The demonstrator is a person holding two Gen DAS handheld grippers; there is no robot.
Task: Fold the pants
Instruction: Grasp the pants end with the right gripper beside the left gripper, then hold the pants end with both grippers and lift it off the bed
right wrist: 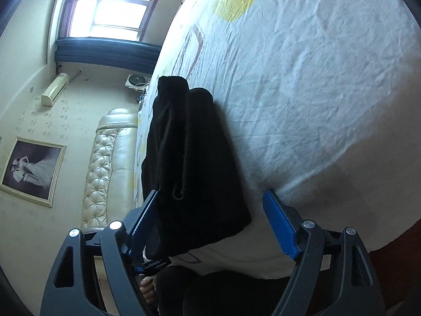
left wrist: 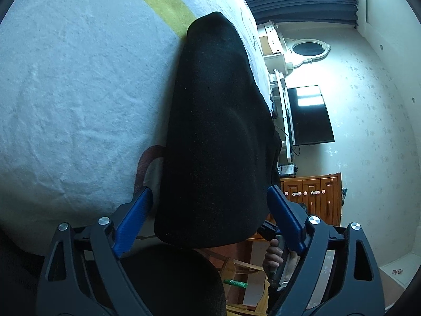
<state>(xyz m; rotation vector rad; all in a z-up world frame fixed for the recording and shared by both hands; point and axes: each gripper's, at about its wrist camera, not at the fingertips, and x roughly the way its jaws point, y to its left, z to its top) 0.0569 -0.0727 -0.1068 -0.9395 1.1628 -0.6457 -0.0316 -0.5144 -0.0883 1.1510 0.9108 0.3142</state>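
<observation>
Black, soft knitted pants [left wrist: 218,137] on the white crinkled bedsheet [left wrist: 79,92], limp and light, best pinched at the near folded edge; left gripper [left wrist: 210,223] and right gripper [right wrist: 213,226] both spread wide, gripping nothing.

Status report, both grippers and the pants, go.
Left gripper open, pants end between its fingers, not pinched. Right gripper open, no grip. Black pants folded in a long strip on the bed sheet. Nothing in the way.

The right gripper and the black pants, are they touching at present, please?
Cannot tell: in the right wrist view the right gripper is open, one finger overlapping the black pants with no visible gap.
</observation>
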